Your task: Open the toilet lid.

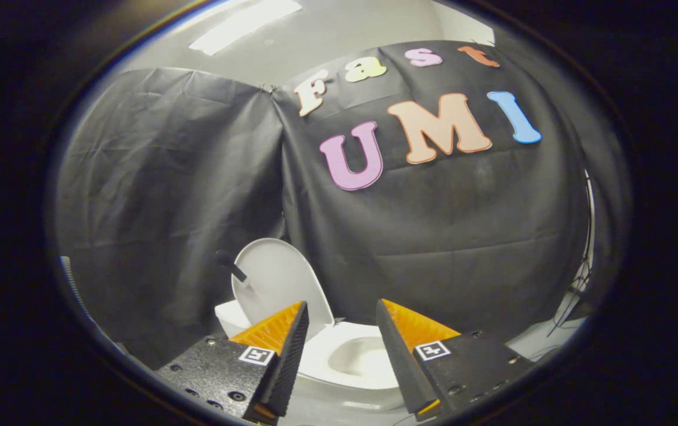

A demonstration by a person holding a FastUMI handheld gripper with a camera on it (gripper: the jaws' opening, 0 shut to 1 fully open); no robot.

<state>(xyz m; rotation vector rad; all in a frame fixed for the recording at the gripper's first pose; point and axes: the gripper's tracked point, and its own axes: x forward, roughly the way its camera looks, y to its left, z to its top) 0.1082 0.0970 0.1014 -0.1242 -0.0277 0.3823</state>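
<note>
White toilet lid (274, 278) stands raised; tool (342, 313) apparently open, empty.

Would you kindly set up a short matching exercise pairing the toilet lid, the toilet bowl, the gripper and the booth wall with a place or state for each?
Things:
1. toilet lid
2. toilet bowl
3. gripper
4. booth wall

Places or states:
A. hangs as dark cloth behind the toilet
B. fingers apart, holding nothing
C. raised upright
D. uncovered, seen between and just beyond the fingers

Pairs: 1-C, 2-D, 3-B, 4-A
</note>
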